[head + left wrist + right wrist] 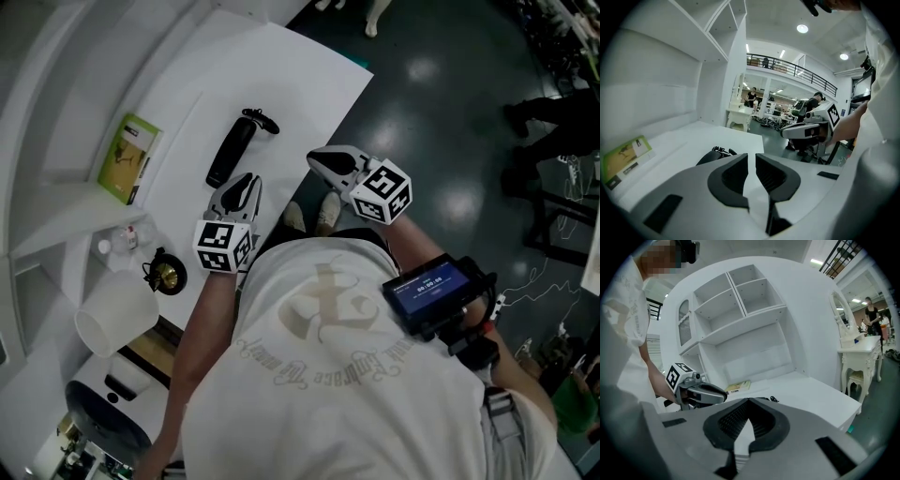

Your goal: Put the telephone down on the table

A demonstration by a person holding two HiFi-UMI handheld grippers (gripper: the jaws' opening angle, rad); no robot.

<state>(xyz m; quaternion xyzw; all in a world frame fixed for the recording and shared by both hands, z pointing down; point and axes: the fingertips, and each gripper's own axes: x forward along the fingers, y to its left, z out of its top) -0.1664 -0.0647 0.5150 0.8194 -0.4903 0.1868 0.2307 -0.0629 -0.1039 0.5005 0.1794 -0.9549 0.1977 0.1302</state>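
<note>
From above the person's head, the telephone (232,152) lies flat on the white table (281,84), its curly cord (263,120) bunched at the far end. It sits roughly mid-table, nearer the edge where the person stands than the back edge. A green booklet (129,157) rests along that back edge by the wall. The left gripper (249,180) hangs over the table just short of the telephone's near end and points toward it without touching. The right gripper (319,159) is off the table's near edge, over the dark floor. Toward the table's near left corner stand a white lampshade (112,317) and a small gold-and-black object (167,274); I can't tell what that is. In the left gripper view, the tongs stand almost together, with only a slim strip of table showing between them and nothing in it. The telephone peeks over the left jaw, lying on the table just ahead. The booklet is far off at the left, and the right gripper floats at the right past the table's edge. In the right gripper view, those tongs are pressed together at the tips, with nothing pinched between the ribbed pads (733,418). Beyond them the left gripper hovers at the left, the booklet lies by the back wall under the shelves (740,310), and only a bit of cord shows above the jaws.
</note>
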